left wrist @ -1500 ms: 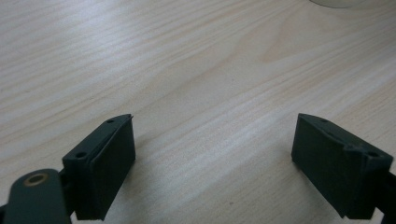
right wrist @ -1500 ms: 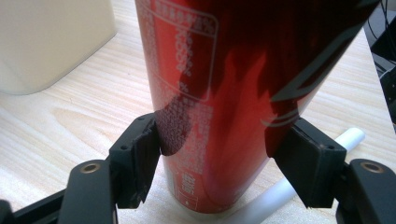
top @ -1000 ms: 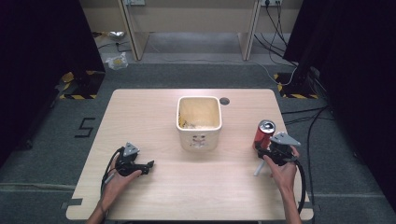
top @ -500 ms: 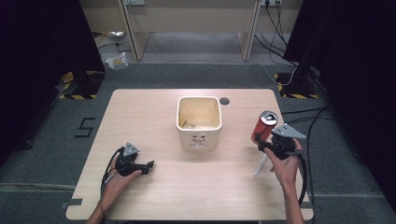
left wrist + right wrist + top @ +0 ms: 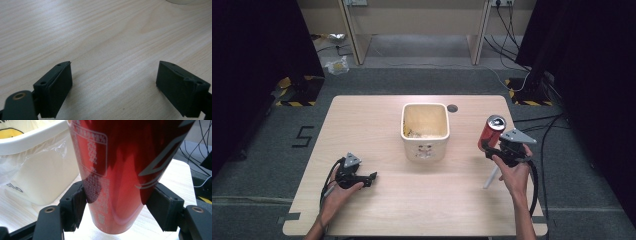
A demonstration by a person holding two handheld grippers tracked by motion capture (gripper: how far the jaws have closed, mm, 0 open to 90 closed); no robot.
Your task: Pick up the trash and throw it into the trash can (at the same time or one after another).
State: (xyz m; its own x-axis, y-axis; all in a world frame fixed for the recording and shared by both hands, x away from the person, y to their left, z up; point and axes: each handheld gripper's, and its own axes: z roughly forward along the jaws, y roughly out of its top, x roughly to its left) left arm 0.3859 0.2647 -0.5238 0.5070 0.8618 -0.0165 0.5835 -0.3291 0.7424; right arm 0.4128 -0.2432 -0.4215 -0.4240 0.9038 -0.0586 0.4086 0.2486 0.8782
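The right claw has lifted the can off the counter, pinching it (upright). The left claw rests spread wide.

— What do we count on the table?
— We count one red can, one cream bin and one white stick.
— And the tools?
— We count two grippers: the left gripper and the right gripper, one in each of two hands.
— Anything on the floor?
— We count two yellow-and-black striped plates, one on either side.
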